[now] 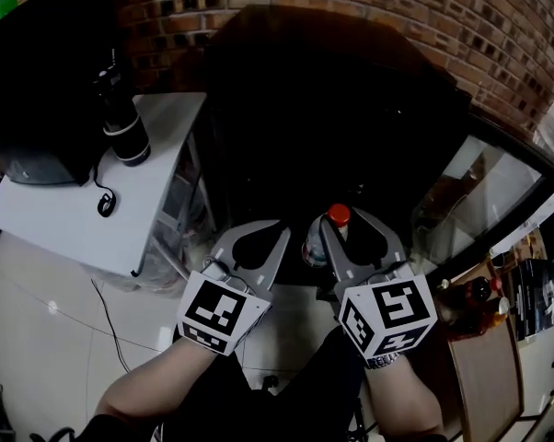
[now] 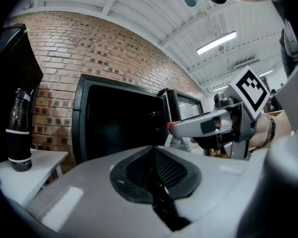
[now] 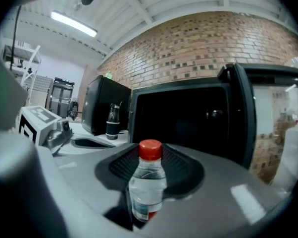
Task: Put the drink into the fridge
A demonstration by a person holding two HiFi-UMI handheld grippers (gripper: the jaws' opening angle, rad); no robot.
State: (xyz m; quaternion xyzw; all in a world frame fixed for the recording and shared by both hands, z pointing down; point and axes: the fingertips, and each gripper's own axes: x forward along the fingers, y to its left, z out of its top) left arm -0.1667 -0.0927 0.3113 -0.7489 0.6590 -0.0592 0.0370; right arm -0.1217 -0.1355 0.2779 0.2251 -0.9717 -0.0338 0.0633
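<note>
The drink is a small clear bottle [image 1: 323, 240] with a red cap, and my right gripper [image 1: 344, 221] is shut on it, holding it upright. In the right gripper view the bottle [image 3: 147, 185] stands between the grey jaws of the right gripper [image 3: 150, 151], facing the open fridge [image 3: 188, 118]. The fridge [image 1: 332, 109] is a dark cavity straight ahead, with its glass door [image 1: 479, 191] swung out to the right. My left gripper [image 1: 256, 231] is beside the right one, shut and empty. In the left gripper view the left gripper [image 2: 154, 150] has its pads touching.
A white table [image 1: 65, 215] stands left of the fridge with a black flask [image 1: 125, 127] and a dark box-shaped appliance [image 1: 38, 81] on it. A brick wall [image 1: 397, 7] runs behind. Low at the right is a wooden shelf [image 1: 479, 339] with bottles.
</note>
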